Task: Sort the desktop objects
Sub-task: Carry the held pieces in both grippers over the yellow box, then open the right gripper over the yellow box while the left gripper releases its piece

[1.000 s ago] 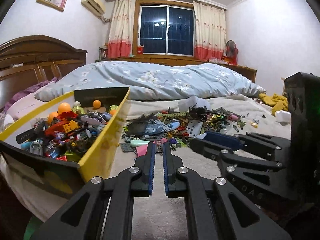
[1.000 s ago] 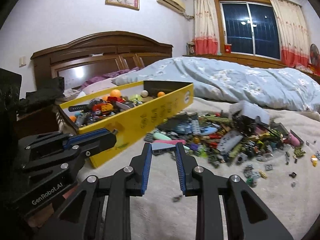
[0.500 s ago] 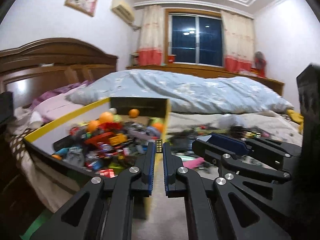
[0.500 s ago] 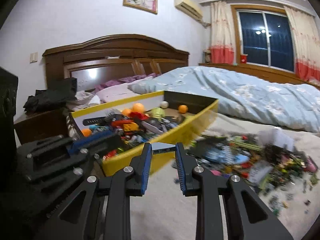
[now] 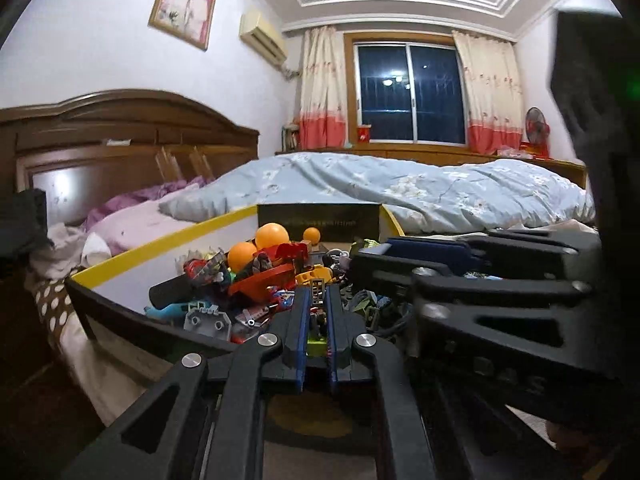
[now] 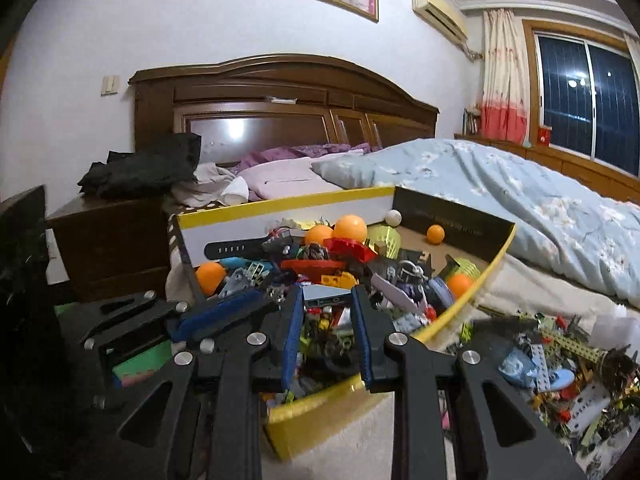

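Note:
A yellow-rimmed box (image 5: 160,240) (image 6: 496,264), heaped with toy bricks and orange balls (image 5: 272,236), lies on the bed. My left gripper (image 5: 318,295) hangs over its near end, shut on a small grey grille piece (image 5: 318,286) that stands up between the tips. My right gripper (image 6: 327,295) is over the box's near corner, shut on a flat grey plate (image 6: 323,299) held crosswise. Each gripper shows in the other's view: the right one (image 5: 420,252) just right of the left, the left one (image 6: 224,314) low on the left. A pile of loose pieces (image 6: 560,360) lies right of the box.
A blue flowered quilt (image 6: 520,192) is bunched behind the box. The wooden headboard (image 6: 280,96) and a bedside cabinet (image 6: 112,232) with dark clothes on it stand to the left. A black watch strap (image 6: 232,248) lies along the box's far wall.
Both grippers have swung left from the loose pile to over the yellow box, each with its piece still in its jaws. The box now fills the foreground.

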